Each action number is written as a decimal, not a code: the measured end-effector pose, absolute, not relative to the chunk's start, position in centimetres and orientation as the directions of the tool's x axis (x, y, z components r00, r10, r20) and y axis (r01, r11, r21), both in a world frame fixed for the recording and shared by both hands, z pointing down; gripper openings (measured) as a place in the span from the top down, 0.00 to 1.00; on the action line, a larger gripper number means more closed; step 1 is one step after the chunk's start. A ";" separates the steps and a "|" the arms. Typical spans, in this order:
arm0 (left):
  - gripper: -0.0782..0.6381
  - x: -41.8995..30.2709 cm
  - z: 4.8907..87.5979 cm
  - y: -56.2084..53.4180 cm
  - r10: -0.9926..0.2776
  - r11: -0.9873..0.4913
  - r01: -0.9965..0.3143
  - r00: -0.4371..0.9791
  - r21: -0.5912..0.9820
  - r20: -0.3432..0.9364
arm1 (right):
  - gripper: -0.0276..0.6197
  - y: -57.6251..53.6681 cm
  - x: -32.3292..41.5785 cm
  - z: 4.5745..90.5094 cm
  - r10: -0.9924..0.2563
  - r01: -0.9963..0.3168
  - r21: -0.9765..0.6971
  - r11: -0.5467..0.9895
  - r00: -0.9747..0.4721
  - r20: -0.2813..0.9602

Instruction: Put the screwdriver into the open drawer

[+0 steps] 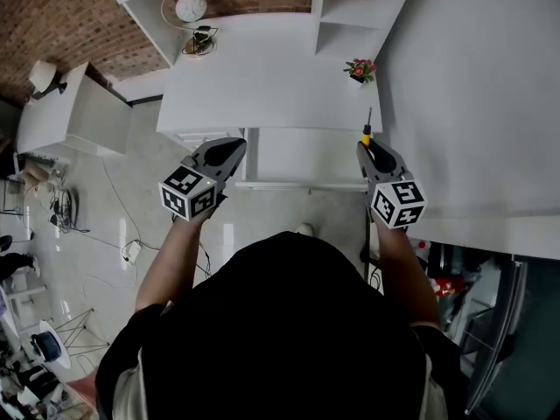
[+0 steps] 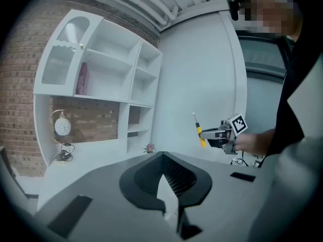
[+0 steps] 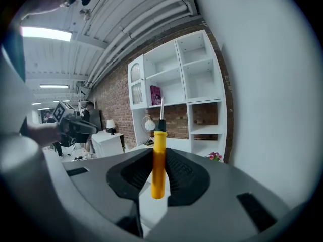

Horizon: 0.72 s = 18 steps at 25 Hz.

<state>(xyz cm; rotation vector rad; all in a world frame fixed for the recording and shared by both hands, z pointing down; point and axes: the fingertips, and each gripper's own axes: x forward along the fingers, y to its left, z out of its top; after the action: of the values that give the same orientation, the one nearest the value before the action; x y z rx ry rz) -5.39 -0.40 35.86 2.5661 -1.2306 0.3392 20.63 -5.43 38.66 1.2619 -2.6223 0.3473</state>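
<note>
Two tools in play here. Over on the left, the left tool [image 1: 234, 145] is closed on nothing, jaws tip to tip, held above the floor just off the front-left corner of the white worktop [image 1: 262, 86]. In the middle of the head view, the open drawer [image 1: 297, 185] sticks out from under the worktop, and it looks bare inside. On the right, the right tool [image 1: 367, 150] is clamped on the screwdriver [image 1: 367, 135] by its yellow handle, shaft pointing away from the person, hovering about over the drawer's right side.

My take: it's a light, rigid thing, and the smooth plastic handle could twist or slide in the pads, so the mid-handle grip it has now is the spot to hold. It doesn't look fragile either, so lowering it flat into the drawer should do.
</note>
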 end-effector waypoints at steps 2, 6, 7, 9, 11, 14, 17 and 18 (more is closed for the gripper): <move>0.87 -4.9 35.6 -1.2 -0.728 -0.593 -0.792 0.606 0.149 0.321 | 0.83 -6.3 21.2 38.6 -0.733 -0.783 -0.121 0.611 -0.616 0.287; 0.87 -3.9 35.5 -2.5 -0.742 -0.575 -0.804 0.591 0.152 0.317 | 0.83 -8.0 22.5 38.7 -0.727 -0.777 -0.128 0.616 -0.624 0.287; 0.87 -3.7 35.6 -2.8 -0.745 -0.571 -0.807 0.587 0.152 0.317 | 0.83 -8.4 22.8 38.8 -0.726 -0.777 -0.132 0.615 -0.624 0.288; 0.87 -3.3 35.7 -3.3 -0.751 -0.562 -0.813 0.578 0.152 0.319 | 0.83 -9.1 23.3 39.0 -0.722 -0.773 -0.141 0.618 -0.629 0.288; 0.87 -2.9 35.8 -3.6 -0.757 -0.553 -0.819 0.570 0.152 0.321 | 0.83 -9.5 23.7 39.3 -0.715 -0.767 -0.145 0.625 -0.637 0.287; 0.87 -2.3 35.9 -3.6 -0.763 -0.542 -0.826 0.560 0.152 0.323 | 0.83 -9.8 24.2 39.6 -0.707 -0.760 -0.147 0.633 -0.645 0.289; 0.87 -1.9 35.9 -3.8 -0.768 -0.534 -0.832 0.552 0.152 0.324 | 0.83 -10.4 24.6 39.6 -0.702 -0.755 -0.149 0.638 -0.650 0.291; 0.87 -1.8 35.8 -4.0 -0.771 -0.531 -0.834 0.549 0.151 0.323 | 0.83 -10.7 24.6 39.6 -0.701 -0.754 -0.149 0.640 -0.652 0.290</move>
<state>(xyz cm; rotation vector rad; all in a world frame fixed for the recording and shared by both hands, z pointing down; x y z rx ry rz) -1.80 -3.97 35.82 2.5004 -1.3316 0.3138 24.65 -10.66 39.62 1.1924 -2.6546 0.3809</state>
